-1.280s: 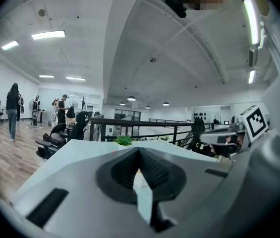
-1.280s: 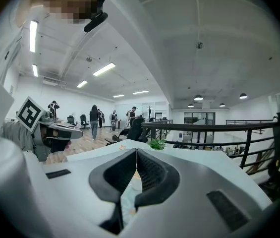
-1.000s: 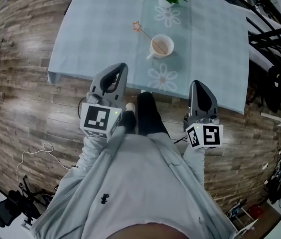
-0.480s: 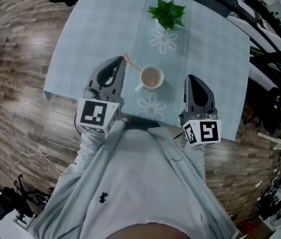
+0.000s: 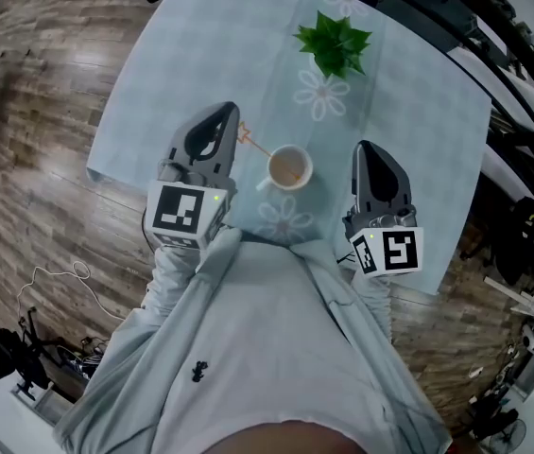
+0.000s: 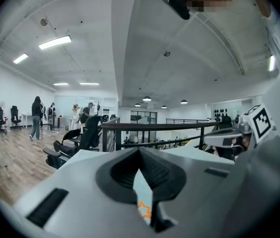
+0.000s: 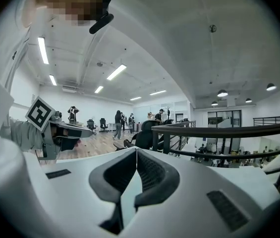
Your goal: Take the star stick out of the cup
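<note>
A white cup [image 5: 290, 168] of brown drink stands on the pale blue tablecloth [image 5: 219, 36]. The star stick [image 5: 247, 139] leans out of it to the left, its orange star just beside my left gripper [image 5: 222, 116]. That gripper hovers left of the cup, jaws shut and empty. In the left gripper view the orange star [image 6: 144, 210] shows through the gap below the closed tips of the left gripper [image 6: 140, 152]. My right gripper [image 5: 370, 149] hangs right of the cup, shut and empty. The right gripper view shows the right gripper [image 7: 136, 151] with its pads together.
A small green plant [image 5: 335, 43] in a white pot stands beyond the cup. The table's near edge runs under both grippers, with wooden floor [image 5: 40, 159] to the left. Dark railings [image 5: 493, 74] and equipment lie to the right.
The person has stepped up to the table. Both grippers have come from over the floor to hang above the near edge, either side of the cup, the left one close to the star.
</note>
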`<state>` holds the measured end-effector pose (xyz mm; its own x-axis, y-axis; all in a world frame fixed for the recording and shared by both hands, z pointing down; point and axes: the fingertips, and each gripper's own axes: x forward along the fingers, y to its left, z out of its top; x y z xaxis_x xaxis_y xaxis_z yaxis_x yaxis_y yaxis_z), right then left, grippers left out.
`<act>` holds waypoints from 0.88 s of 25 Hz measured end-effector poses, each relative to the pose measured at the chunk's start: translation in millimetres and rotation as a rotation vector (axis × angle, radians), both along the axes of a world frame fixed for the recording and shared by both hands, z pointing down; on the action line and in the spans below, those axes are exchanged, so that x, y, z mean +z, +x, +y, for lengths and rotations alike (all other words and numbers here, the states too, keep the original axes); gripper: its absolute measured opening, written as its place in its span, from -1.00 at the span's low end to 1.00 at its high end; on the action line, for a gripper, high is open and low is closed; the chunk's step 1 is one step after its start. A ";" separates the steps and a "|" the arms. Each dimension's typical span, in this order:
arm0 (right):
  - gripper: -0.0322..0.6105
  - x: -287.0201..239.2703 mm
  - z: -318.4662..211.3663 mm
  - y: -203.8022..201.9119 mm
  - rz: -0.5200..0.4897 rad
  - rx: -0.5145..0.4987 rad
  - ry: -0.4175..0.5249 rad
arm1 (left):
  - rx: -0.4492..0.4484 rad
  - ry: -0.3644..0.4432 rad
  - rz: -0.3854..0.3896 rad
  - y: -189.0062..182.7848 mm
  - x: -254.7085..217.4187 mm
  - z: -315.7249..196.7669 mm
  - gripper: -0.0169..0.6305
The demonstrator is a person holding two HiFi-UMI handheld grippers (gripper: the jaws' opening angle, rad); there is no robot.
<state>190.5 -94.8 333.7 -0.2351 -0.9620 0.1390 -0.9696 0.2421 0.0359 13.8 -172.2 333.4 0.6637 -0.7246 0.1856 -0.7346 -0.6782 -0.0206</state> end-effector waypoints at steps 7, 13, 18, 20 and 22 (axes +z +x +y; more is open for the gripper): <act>-0.85 2.0 -16.0 -12.5 0.005 -0.022 -0.009 | -0.002 -0.033 -0.008 -4.1 6.7 -19.1 -0.89; -0.85 10.8 -23.6 -22.9 0.021 -0.042 -0.033 | 0.015 -0.032 -0.005 -6.7 11.3 -23.7 -0.89; -0.85 21.9 -28.6 -34.0 0.038 -0.079 -0.062 | -0.010 -0.066 -0.001 -13.8 20.5 -25.2 -0.89; -0.85 28.0 -31.3 -41.0 0.038 -0.108 -0.079 | -0.023 -0.072 0.004 -17.6 23.4 -25.8 -0.89; -0.85 35.6 -34.2 -49.7 0.033 -0.145 -0.104 | -0.043 -0.092 0.002 -22.7 27.7 -26.2 -0.89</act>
